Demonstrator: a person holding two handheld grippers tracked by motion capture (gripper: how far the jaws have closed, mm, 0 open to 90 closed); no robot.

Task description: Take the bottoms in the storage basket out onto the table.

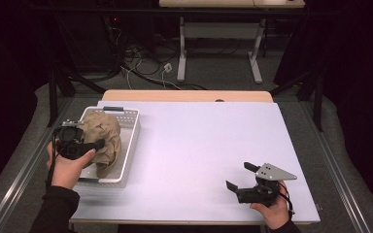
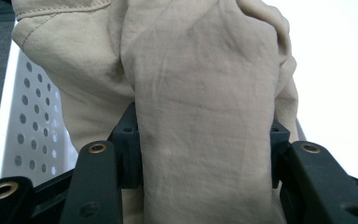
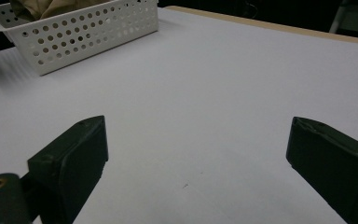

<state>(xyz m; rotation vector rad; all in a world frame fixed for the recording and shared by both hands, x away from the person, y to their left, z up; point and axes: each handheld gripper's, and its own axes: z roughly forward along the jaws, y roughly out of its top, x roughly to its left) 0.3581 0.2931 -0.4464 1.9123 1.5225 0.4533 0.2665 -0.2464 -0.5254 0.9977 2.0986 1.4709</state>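
Covering table, white sheet, dark room

A crumpled beige cotton garment lies heaped in a white perforated plastic basket at the left side of the pale surface, its folds mounding above the rim. A thick creased fold of it is pinched between the jaws of the left claw, which sits over the basket's near left part. A stitched hem shows at the cloth's edge. The basket is rectangular, with round-holed walls and a handle at its far end.
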